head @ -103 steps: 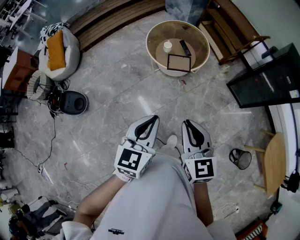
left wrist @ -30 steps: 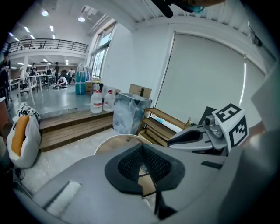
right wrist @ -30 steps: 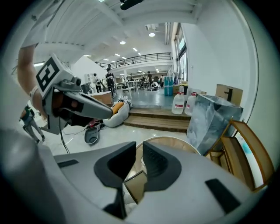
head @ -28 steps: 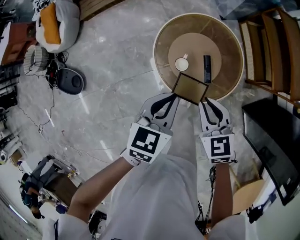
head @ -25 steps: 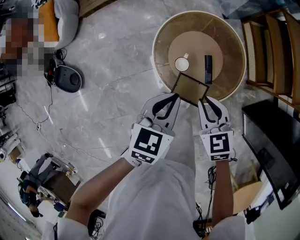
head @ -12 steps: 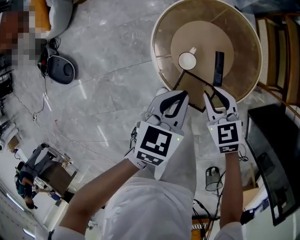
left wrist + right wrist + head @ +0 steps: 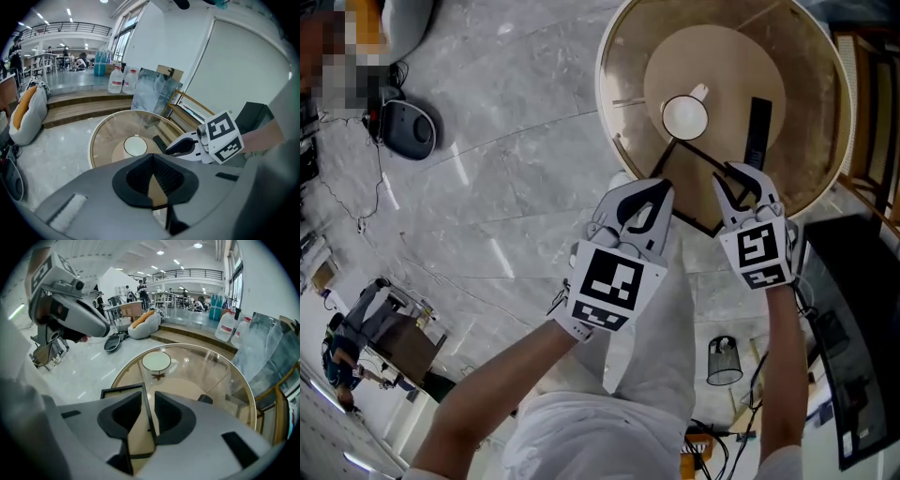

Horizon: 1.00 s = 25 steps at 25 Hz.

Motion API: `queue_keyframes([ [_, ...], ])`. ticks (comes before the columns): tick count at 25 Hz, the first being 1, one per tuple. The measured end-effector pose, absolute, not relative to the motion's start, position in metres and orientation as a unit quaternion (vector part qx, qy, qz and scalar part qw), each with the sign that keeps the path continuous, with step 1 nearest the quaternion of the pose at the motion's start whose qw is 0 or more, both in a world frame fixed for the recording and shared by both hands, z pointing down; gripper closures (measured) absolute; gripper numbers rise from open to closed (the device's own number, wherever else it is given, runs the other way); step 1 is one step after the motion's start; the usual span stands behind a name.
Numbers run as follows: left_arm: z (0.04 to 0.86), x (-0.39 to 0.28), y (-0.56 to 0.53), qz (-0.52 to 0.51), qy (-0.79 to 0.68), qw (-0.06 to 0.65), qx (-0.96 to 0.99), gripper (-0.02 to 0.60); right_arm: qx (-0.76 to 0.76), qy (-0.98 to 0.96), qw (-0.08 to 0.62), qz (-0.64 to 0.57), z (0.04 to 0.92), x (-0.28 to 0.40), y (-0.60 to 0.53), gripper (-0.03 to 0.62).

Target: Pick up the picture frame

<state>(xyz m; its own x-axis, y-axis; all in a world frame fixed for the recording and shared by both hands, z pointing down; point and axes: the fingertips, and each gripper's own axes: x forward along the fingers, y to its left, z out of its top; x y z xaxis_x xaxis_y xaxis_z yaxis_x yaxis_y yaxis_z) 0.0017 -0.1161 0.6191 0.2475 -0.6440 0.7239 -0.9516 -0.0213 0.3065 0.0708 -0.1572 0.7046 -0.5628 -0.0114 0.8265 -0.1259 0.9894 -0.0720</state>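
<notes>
Pick is roughly half done: both tongs are already gripping the picture frame (image 7: pixel 698 192), and the lift itself isn't showing yet. The left tongs (image 7: pixel 656 192) are pinching shut on a corner of the frame; their own view is showing the pads meeting with a tan sliver of the panel wedged between them. The right tongs (image 7: pixel 741 178) are running narrow, with the frame's dark side bar sitting in the slot between the pads, so I'm reading that as a hold too. The frame is sitting just beside the mug (image 7: pixel 684 116), on the person's side of it, tilted rather than lying flat, over the glass of the round counter (image 7: pixel 623 103). I can't tell whether its lower edge is touching the glass or hanging free. What I'm judging as left: raising both tongs together and keeping them level, so the frame isn't twisting between two grips or clipping the mug on the way up. Containers: the mug is showing a plain white inside from above, and I'm not able to tell if anything is in it. A remote (image 7: pixel 757 131) is lying near the mug on the same counter. A wire bin (image 7: pixel 724 362) is standing on the floor well apart from the mug, down by the person's right arm; its contents aren't readable.
</notes>
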Motion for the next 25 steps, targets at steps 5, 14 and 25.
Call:
queue_keyframes([
  [5, 0.653, 0.0, -0.111, 0.199, -0.58, 0.402, 0.68, 0.578, 0.013, -0.875, 0.481, 0.052, 0.739, 0.071, -0.157, 0.519],
  [14, 0.696, 0.003, -0.106, 0.203, -0.577, 0.417, 0.672, 0.578, -0.052, -0.85, 0.522, 0.042, 0.795, 0.072, -0.148, 0.513],
  [25, 0.7, 0.008, -0.101, 0.212, -0.568, 0.41, 0.681, 0.578, -0.094, -0.832, 0.532, 0.124, 0.811, 0.072, -0.144, 0.508],
])
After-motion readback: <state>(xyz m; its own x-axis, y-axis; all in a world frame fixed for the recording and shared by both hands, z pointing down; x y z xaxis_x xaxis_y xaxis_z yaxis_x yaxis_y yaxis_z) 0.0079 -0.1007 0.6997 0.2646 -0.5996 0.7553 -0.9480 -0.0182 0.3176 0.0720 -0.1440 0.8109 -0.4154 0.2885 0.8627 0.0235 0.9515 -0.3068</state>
